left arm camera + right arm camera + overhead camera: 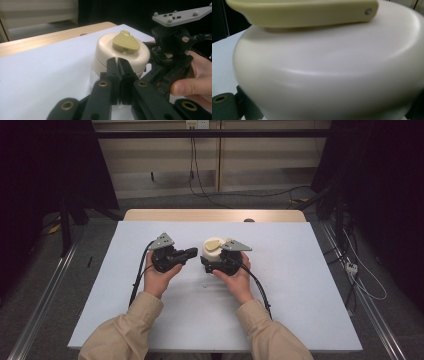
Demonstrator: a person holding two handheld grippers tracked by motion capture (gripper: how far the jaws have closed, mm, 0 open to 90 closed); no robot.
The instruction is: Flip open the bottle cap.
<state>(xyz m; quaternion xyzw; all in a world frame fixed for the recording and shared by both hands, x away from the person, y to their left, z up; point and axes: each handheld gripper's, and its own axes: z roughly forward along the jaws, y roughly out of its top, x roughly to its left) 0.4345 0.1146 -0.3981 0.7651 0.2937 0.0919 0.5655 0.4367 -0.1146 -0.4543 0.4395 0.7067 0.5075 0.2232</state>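
- One jar (215,251) stands upright on the counter (300,285), near its middle, between the two hands. It has a cream lid (122,53) with one yellow-green flap (125,44) on top, over a clear body.
- The right gripper (212,264) sits at the jar's base, its fingers on either side of the clear part. In the right gripper view the lid looms very close, so the jar is deep in the grip. This looks like a steadying hold, so the jar cannot turn or slide while the other hand works on the top.
- The left gripper (192,252) points at the jar from its left, just short of it. Its fingers (113,72) are pressed together with nothing between them. Closed like this they make one narrow tip, probably for prodding or lifting the flap.
- Count: one jar, one lid, one flap, two grippers, two hands.
- The counter bears a pale sheet; a wooden edge (165,214) shows at the far side.
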